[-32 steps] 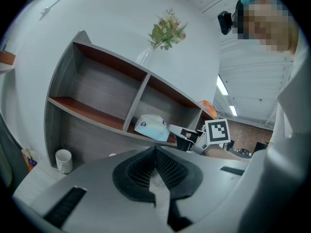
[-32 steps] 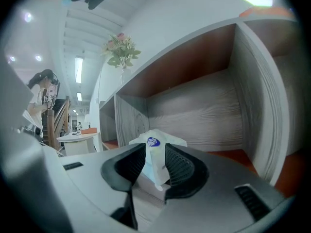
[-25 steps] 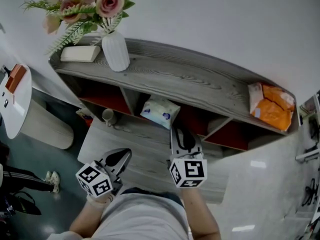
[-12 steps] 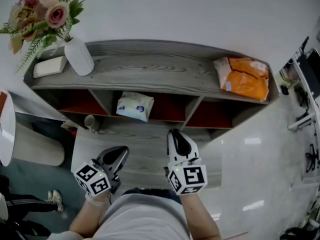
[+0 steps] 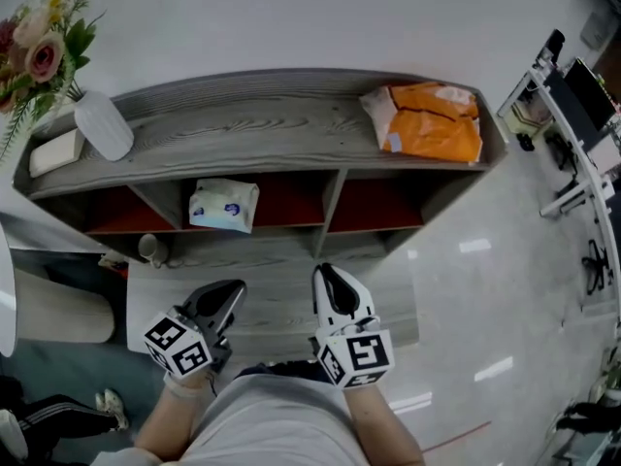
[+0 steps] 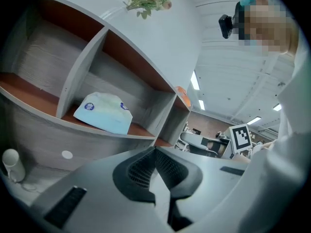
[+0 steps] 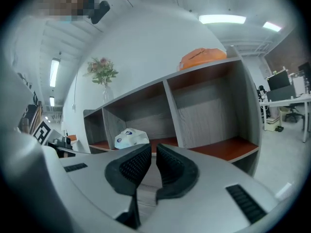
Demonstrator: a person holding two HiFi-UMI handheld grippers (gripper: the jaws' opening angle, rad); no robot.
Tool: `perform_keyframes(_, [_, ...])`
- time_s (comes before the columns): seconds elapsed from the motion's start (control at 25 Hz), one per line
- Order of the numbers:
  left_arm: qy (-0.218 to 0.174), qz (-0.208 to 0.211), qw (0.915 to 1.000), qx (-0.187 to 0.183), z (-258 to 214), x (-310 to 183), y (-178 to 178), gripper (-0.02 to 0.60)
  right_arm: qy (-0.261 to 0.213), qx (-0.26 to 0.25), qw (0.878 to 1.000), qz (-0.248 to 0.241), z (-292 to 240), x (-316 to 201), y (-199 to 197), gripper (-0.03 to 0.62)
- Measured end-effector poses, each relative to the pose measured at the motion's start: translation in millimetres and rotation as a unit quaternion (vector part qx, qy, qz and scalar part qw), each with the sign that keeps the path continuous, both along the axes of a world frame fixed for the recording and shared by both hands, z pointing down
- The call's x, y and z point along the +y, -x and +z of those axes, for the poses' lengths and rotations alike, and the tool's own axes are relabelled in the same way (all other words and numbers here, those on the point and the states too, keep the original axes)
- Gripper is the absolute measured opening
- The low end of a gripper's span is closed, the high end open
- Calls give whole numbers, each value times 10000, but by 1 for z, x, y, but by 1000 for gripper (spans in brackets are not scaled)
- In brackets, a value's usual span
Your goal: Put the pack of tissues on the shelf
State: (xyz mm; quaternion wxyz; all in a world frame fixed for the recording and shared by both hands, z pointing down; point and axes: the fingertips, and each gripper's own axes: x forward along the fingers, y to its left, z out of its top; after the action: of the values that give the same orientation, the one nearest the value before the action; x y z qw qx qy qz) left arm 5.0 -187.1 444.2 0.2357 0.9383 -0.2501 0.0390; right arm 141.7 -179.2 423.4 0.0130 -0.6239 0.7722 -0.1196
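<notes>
Nearest the person, the left gripper (image 5: 231,291) and the right gripper (image 5: 330,282) are held low, side by side over the grey step (image 5: 281,304) at the foot of the shelf (image 5: 243,124). Neither carries anything. The left gripper view shows its jaws pressed together. The right gripper view shows its jaws all but closed, with only a thin slit between the pads and nothing in it. Both point towards the shelf but are well apart from it.

At the left end of the step stands a cup (image 5: 150,249). Beyond it, the tissues (image 5: 223,205) lie in the middle compartment of the shelf. They rest on the red board, in the left part of the compartment, near the divider. Nothing touches the pack.

On the top board, a vase (image 5: 102,124) of flowers (image 5: 39,37) stands at the left end and an orange bag (image 5: 432,124) lies at the right end.

As I judge it, the task is done: the pack sits on the shelf and is released, and both grippers are clear of it. All that seems left is to draw the grippers back, or to nudge the pack if a more central spot is wanted.
</notes>
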Motion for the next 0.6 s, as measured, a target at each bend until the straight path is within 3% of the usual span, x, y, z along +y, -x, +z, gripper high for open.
perform_keyframes(0.6, [31, 122, 9999, 11, 3, 6, -8, 15, 158, -51, 9998, -144, 17, 14, 9, 43])
